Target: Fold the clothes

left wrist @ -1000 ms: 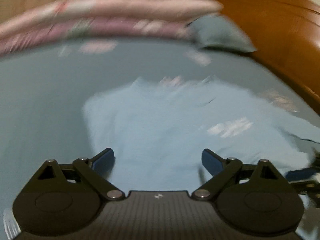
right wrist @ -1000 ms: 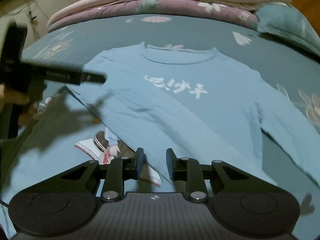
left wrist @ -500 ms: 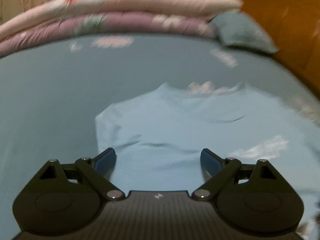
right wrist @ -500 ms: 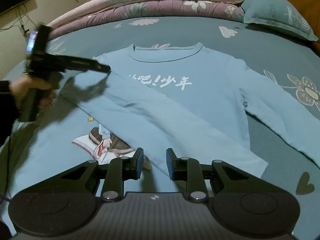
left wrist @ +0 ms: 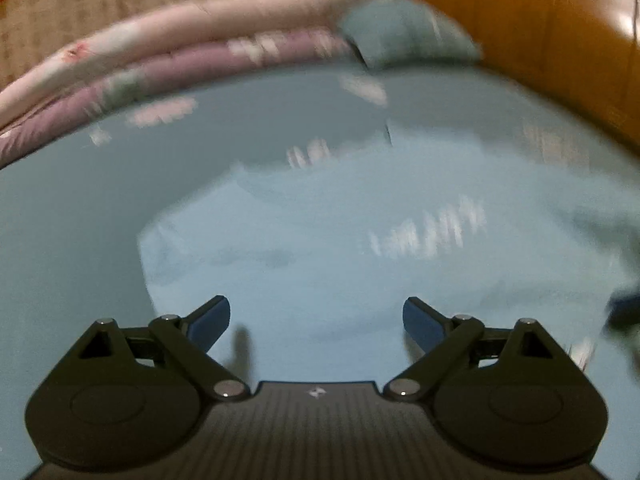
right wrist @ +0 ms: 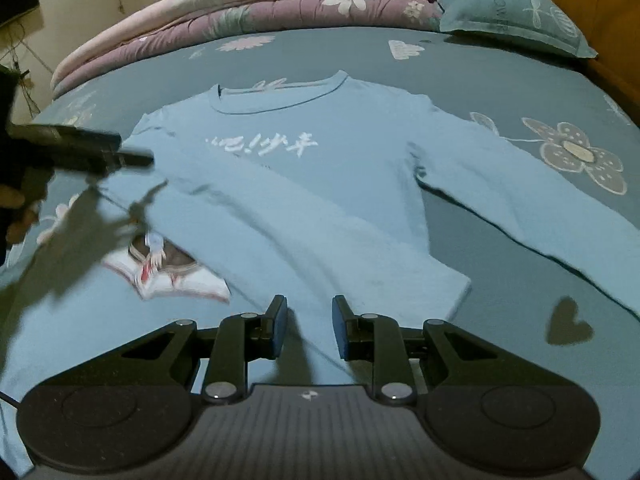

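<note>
A light blue long-sleeved shirt (right wrist: 320, 184) lies face up on the bed, white lettering on its chest. One sleeve is folded slantwise across the body, its cuff (right wrist: 448, 292) near the bottom. The other sleeve (right wrist: 540, 216) stretches out to the right. My right gripper (right wrist: 310, 330) hovers just in front of the folded sleeve, a narrow gap between its fingers and nothing in it. My left gripper (left wrist: 316, 320) stands wide open above the shirt (left wrist: 340, 272), holding nothing; that view is blurred. In the right wrist view the left gripper (right wrist: 136, 158) reaches in beside the shirt's left shoulder.
Folded pink and purple quilts (right wrist: 260, 4) and a teal pillow (right wrist: 516, 16) lie at the far end of the bed. A wooden headboard (left wrist: 552, 40) stands to the right. The teal flower-printed sheet (right wrist: 500, 312) surrounds the shirt. A hand (right wrist: 16, 208) holds the left gripper.
Both views have swung sideways over the shirt, and the left view has rolled and blurred. The shirt lies as before, sleeve still folded across. Neither gripper's jaws have changed.
</note>
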Demonstrator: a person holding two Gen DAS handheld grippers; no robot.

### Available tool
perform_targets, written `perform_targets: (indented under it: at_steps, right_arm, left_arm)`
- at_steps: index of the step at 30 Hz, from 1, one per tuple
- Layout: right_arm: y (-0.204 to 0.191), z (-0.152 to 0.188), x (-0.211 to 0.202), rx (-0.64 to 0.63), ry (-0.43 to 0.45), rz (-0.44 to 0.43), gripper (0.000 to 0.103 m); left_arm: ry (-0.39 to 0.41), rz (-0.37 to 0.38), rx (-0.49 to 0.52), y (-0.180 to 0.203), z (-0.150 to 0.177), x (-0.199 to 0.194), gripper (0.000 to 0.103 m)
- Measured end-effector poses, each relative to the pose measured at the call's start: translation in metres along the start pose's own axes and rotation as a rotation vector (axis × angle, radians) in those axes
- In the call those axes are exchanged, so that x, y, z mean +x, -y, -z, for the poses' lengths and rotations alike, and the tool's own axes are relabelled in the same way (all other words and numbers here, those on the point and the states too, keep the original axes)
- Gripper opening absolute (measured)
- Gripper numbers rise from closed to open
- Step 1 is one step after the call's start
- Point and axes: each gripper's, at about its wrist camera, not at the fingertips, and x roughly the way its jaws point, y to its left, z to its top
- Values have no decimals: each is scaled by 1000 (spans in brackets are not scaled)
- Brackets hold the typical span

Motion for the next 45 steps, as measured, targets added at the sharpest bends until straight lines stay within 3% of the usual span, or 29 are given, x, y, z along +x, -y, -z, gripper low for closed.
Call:
perform_targets:
  at_steps: [5, 12, 18, 21, 26, 34, 37, 40, 43, 45]
  right_arm:
    - [-10, 3, -22, -117, 50, 0, 29]
    - [-71, -7, 14, -508, 80, -35, 28]
    - [-93, -9, 31, -708, 75, -11, 9]
    - [-94, -13, 27, -699, 60, -25, 6]
    - [-86, -20, 23, -631, 24, -68, 7]
    - [-77, -16, 15, -571, 14, -58, 12]
    - [-73, -14, 14, -540, 7, -38, 12]
    - [-68, -13, 11, -484, 7, -35, 15]
    - [-62, -13, 7, -410, 11, -46, 17]
    - [-58, -13, 4, -361, 18, -59, 21]
  left_arm:
    - [-3, 3, -54, 0, 10, -17, 93]
    - [5, 9, -121, 2, 13, -47, 93]
    - [-4, 8, -134, 0, 27, -64, 93]
    - [-8, 9, -110, 0, 31, -69, 93]
    - [-4, 1, 65, 9, 33, -71, 93]
    - [36, -146, 629, 40, 37, -51, 87]
    - [38, -172, 752, 41, 39, -43, 82]
    - [18, -140, 659, 35, 31, -42, 82]
    - [-39, -16, 297, 19, 15, -53, 80]
    - [-50, 141, -16, -1, 11, -61, 82]
